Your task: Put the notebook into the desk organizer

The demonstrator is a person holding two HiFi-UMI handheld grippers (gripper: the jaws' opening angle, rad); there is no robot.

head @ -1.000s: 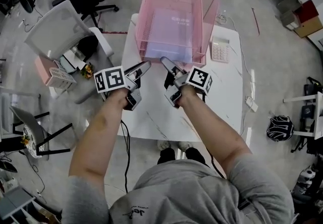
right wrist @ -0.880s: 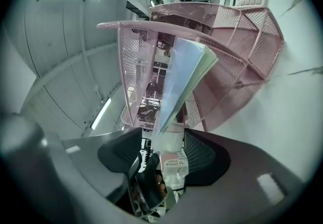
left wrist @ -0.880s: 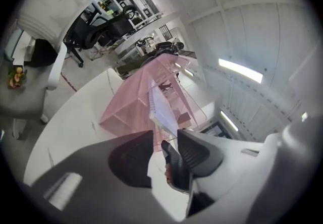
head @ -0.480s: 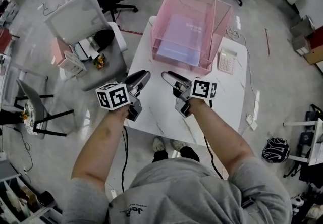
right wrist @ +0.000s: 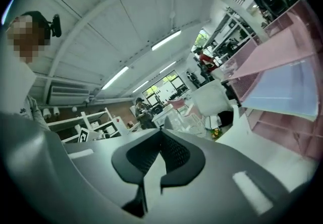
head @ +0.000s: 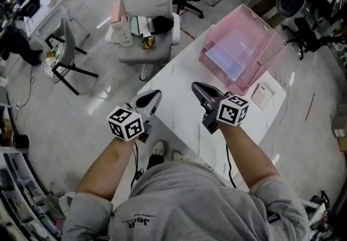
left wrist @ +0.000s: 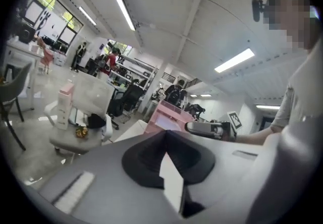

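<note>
The pink see-through desk organizer (head: 259,32) stands at the far end of the white table (head: 179,90). A pale blue notebook (head: 230,56) lies flat inside it on the lower tray. Both grippers hover over the near part of the table, well short of the organizer. My left gripper (head: 155,94) is shut with nothing in it, and my right gripper (head: 197,87) is shut and empty too. In the right gripper view the organizer (right wrist: 275,46) and the notebook (right wrist: 285,87) fill the right side, beyond the closed jaws. The left gripper view shows the organizer (left wrist: 169,115) small and far off.
A white calculator (head: 264,95) lies on the table right of the organizer. A grey chair (head: 145,14) loaded with boxes and a dark bag stands off the table's left side. Office chairs and desks ring the room.
Both grippers have drawn back from the organizer's front and closed their jaws. The head view has swung, so the organizer now sits at the upper right.
</note>
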